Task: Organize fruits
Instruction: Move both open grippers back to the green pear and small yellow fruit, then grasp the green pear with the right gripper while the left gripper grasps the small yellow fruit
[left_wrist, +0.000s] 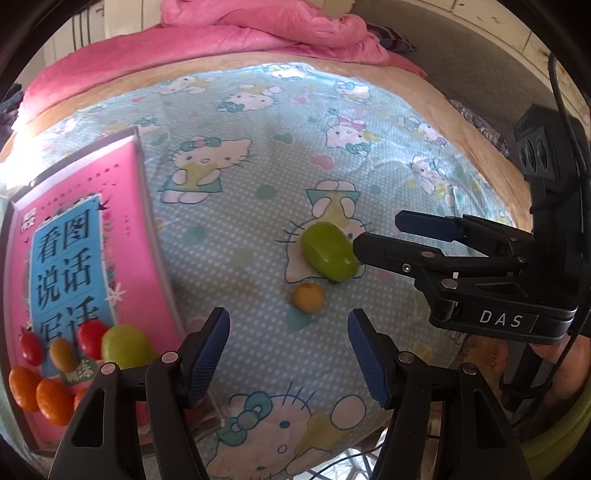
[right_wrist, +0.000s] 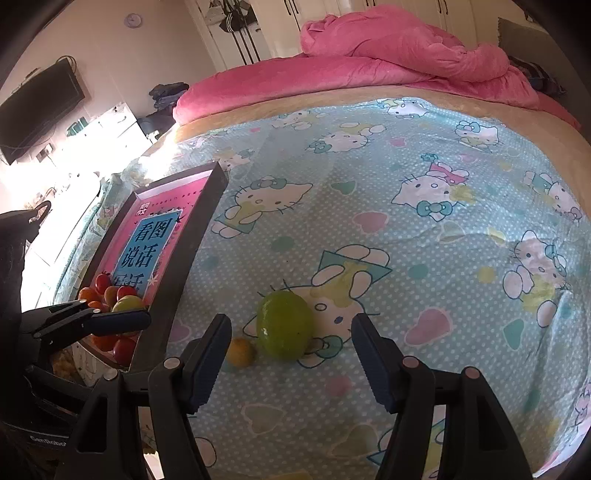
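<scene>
Light-blue cartoon-cat sheet (right_wrist: 424, 236) covers the bed and carries the loose fruit. A large green fruit (right_wrist: 285, 325) lies on the sheet near the middle of the right wrist view, with a small yellow-orange fruit (right_wrist: 241, 352) just beside it on its left. In the left wrist view the same green fruit (left_wrist: 328, 254) sits above the small yellow-orange fruit (left_wrist: 308, 297), the two close together. A dark-rimmed tray (right_wrist: 207, 221) lined with a pink book cover bearing a blue label lies on the sheet to the left, well apart from the two loose fruits. Its near end holds a cluster of small red and orange fruits (left_wrist: 37, 391) and one pale green fruit (left_wrist: 123, 347). The left claw (left_wrist: 288, 354) hangs above bare sheet just below the small yellow-orange fruit, its blue pads apart with nothing between them. The right claw (right_wrist: 291, 358) is likewise apart and holds nothing; the green fruit lies just ahead of the gap between its fingers. Seen from the left wrist view, the right claw (left_wrist: 376, 236) enters from the right, one black fingertip close to the green fruit; whether it touches cannot be told. A pink quilt (right_wrist: 388, 59) is heaped at the far end of the bed.
</scene>
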